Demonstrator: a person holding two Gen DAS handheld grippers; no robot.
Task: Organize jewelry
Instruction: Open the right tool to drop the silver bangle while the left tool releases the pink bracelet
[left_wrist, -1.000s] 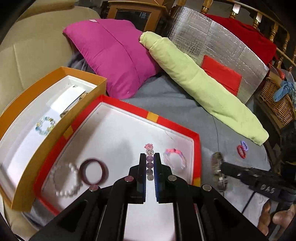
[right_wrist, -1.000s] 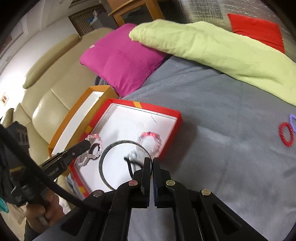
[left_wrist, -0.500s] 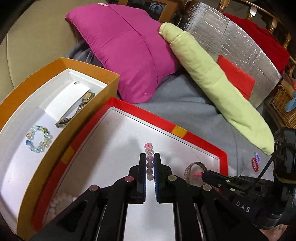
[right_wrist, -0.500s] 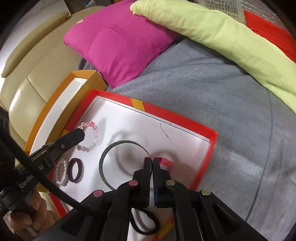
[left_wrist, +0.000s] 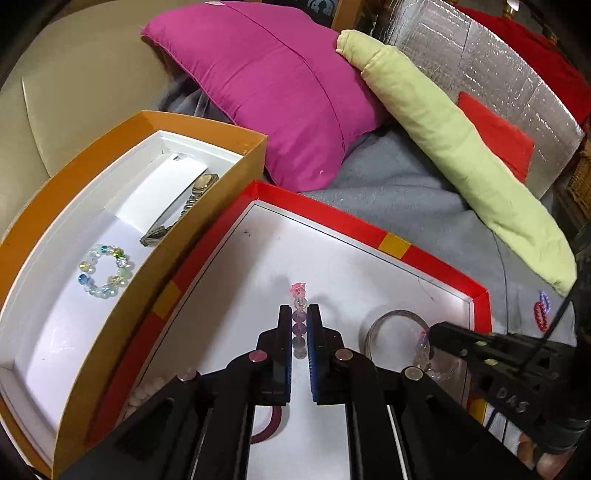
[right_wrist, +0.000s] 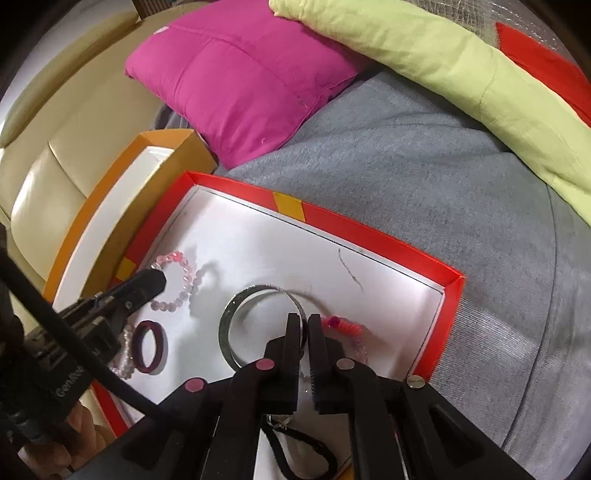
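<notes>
My left gripper is shut on a pink bead bracelet and holds it over the red tray; the bracelet also shows in the right wrist view. My right gripper is shut on a silver bangle, which rests low over the tray's white floor. The bangle shows in the left wrist view. A pink and clear bracelet lies beside the right fingers.
An orange box left of the tray holds a pastel bead bracelet and a wristwatch. In the tray lie a maroon ring, white pearls and a black cord. Red and purple hair ties lie on the grey blanket.
Both grippers have moved forward over the tray. The right gripper has brought the silver bangle down to the tray floor. The left still holds the pink bracelet.
</notes>
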